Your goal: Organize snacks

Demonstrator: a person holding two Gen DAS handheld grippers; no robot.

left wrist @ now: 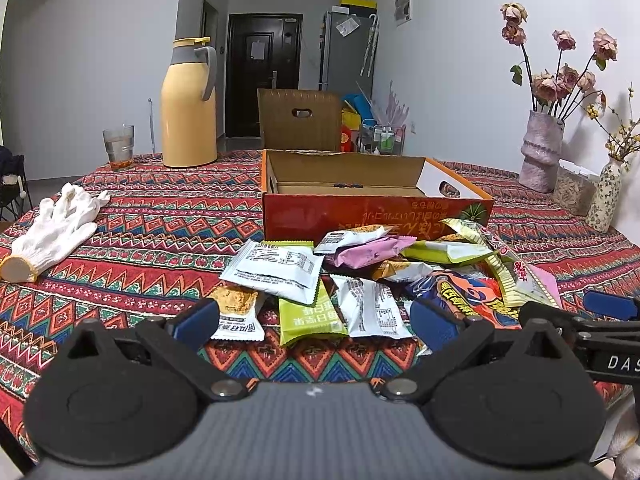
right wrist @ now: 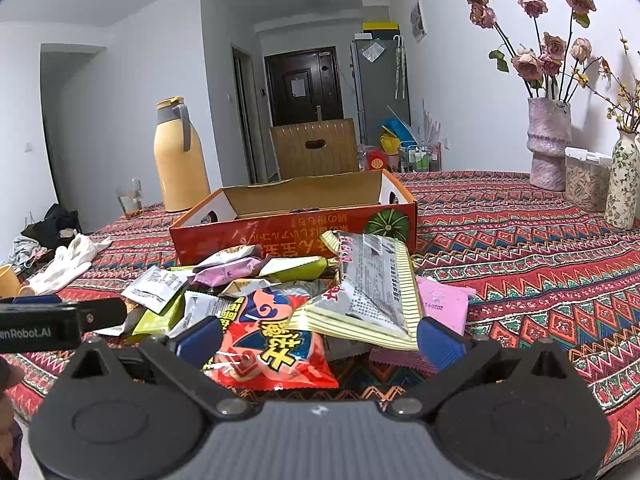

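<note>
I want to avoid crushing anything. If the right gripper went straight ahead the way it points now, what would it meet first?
Probably the red-orange snack packet, which lies between the open fingers of the right gripper. Just behind it sits the yellow-striped packet, then the orange cardboard box. Height above the table is hard to judge.

yellow thermos jug (left wrist: pixel 188 108) upright at the far left of the patterned surface (left wrist: pixel 152 240), drinking glass (left wrist: pixel 118 147) just beside it, white knit glove (left wrist: pixel 56 228) lying flat, pink vase (left wrist: pixel 540 152) of dried roses (left wrist: pixel 560 64), floral vase (left wrist: pixel 606 196), wooden chair back (left wrist: pixel 300 120), grey fridge (left wrist: pixel 346 52), dark door (left wrist: pixel 262 68)
</note>
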